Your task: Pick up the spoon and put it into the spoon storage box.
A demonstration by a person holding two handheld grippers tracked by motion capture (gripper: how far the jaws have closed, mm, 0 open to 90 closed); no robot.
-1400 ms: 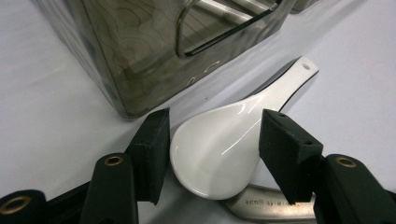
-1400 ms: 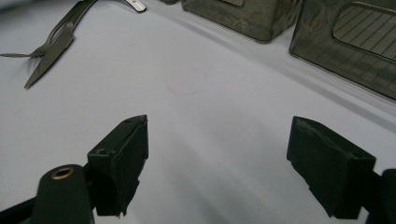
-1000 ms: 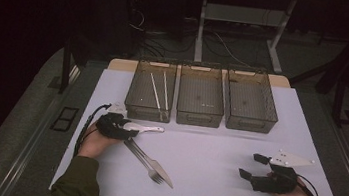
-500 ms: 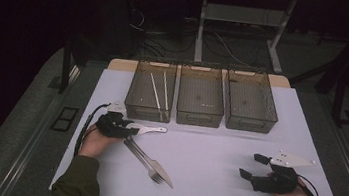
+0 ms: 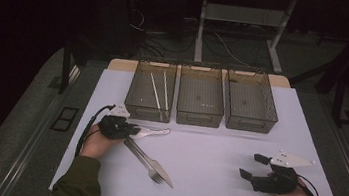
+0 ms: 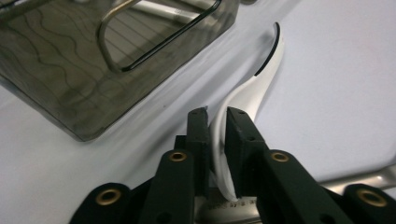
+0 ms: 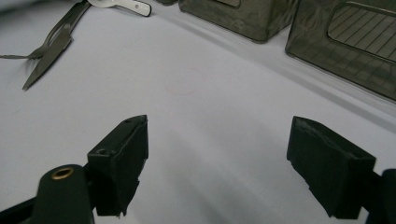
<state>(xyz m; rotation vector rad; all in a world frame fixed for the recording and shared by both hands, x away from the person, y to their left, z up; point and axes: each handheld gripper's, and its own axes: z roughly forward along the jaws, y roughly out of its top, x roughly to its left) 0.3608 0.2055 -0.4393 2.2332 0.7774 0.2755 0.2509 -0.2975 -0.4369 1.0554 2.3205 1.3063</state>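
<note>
1. Nearest the person, the right gripper (image 5: pixel 249 166) rests on the white table (image 5: pixel 216 148) at its right side, jaws spread wide with nothing between them; bare table shows between them in the right gripper view.
2. A metal fork (image 5: pixel 143 159) and knife (image 5: pixel 161 171) lie together on the table, just right of the left hand. Both look stiff, smooth and probably slippery for rubber pads, so a hold across the flat of the handle seems safest.
3. The left gripper (image 6: pixel 217 116) has its jaws narrowed onto a white spoon (image 6: pixel 252 84), pinching the thin handle edge-on, with the far end curving away towards the baskets. In the high view the spoon (image 5: pixel 150 132) sticks out to the right, low over the table.
4. The spoon looks like light plastic: stiff enough to carry by one end, likely to flex or twist under a hard squeeze. The present hold near the handle's end seems sound if kept gentle.
5. Farthest off stand three dark mesh baskets; the left basket (image 5: pixel 137 104) holds two pale sticks (image 5: pixel 159 92), the middle basket (image 5: pixel 199 116) and right basket (image 5: pixel 250 121) look almost bare.
</note>
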